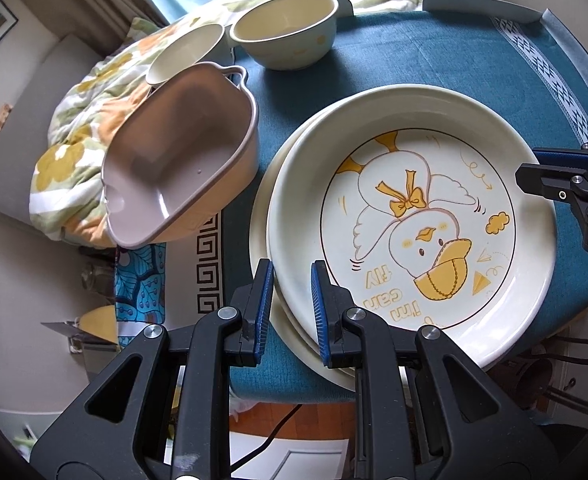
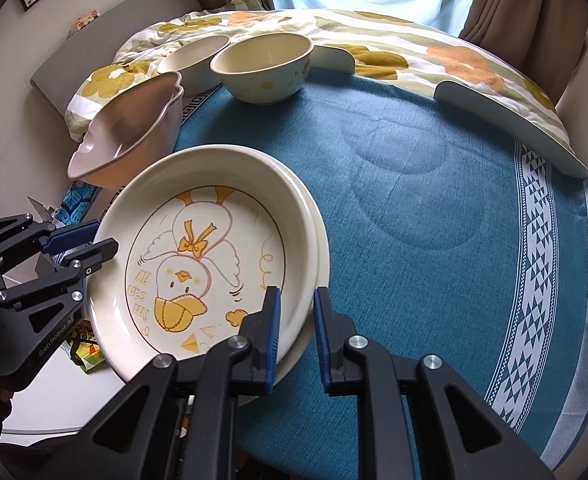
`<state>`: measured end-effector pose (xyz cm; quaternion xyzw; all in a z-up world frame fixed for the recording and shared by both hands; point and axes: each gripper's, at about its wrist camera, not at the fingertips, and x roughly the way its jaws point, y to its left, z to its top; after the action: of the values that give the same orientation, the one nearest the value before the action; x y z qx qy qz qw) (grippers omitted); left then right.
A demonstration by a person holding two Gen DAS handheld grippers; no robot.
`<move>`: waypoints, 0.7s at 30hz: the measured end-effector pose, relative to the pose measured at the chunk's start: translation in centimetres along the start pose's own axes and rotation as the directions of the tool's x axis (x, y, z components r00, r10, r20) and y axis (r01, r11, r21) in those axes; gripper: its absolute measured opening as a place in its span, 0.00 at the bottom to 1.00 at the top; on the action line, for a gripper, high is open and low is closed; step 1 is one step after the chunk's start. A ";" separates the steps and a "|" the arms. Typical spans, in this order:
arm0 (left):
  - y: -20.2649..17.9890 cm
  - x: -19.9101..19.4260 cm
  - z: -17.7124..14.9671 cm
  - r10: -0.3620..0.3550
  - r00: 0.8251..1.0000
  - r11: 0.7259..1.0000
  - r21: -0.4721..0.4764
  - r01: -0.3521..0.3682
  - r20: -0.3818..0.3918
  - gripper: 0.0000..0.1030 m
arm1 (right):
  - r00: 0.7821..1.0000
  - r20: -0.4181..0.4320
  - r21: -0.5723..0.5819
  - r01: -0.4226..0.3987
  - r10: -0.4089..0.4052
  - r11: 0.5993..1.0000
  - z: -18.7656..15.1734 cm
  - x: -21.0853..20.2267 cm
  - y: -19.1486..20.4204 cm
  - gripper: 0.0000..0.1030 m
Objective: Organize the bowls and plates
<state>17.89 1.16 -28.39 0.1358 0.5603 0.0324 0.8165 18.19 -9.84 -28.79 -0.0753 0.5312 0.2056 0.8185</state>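
On the near left part of the round desk [image 2: 434, 184], covered by a teal cloth, a cream ceramic duck-print plate [image 1: 414, 224] sits on top of a second plain cream plate [image 2: 321, 248], slightly offset so that the lower rim shows along one side; the two plates therefore appear already stacked. Left claw [image 1: 291, 300]: jaws parted a moderate way, straddling the near left rims of the stack, with one blue pad outside and one over the plate; contact cannot be confirmed, and nothing appears gripped. Right claw [image 2: 297, 332]: likewise partly open, straddling the rims on the opposite side, holding nothing that can be seen. Further away, at the far left edge of the desk, stand a cream round bowl with yellow dots [image 2: 261, 68] and, just beside it to the left, a second cream round bowl [image 2: 191, 58], separate and not nested. Near them a beige-pink plastic rectangular basin with small handles [image 1: 181, 160] tilts over the desk's left edge against a flowered quilt [image 2: 434, 56]. Judged progress: plate stacking looks done or nearly done, perhaps wanting final alignment; nesting the bowls, and possibly placing the basin, seems still to come.
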 end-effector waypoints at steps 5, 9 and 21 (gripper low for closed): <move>1.5 -0.8 0.8 -0.066 0.998 0.996 -0.060 0.066 0.003 0.15 | 1.000 0.016 0.035 -0.026 0.025 0.999 0.4 -0.9 -0.7 0.15; 4.6 -2.9 2.0 -0.110 0.992 0.977 -0.174 0.120 0.064 0.35 | 0.996 0.060 0.061 -0.076 0.072 0.995 1.9 -2.8 -1.5 0.40; 15.2 -3.7 2.1 -0.107 0.984 0.860 -0.483 0.162 0.140 1.00 | 0.974 0.177 -0.032 -0.138 0.142 0.990 9.5 -5.9 0.2 1.00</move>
<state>19.92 14.63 -20.43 -0.1147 0.4966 0.1094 0.8534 24.01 -7.94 -19.44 -0.0268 0.4574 0.2737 0.8456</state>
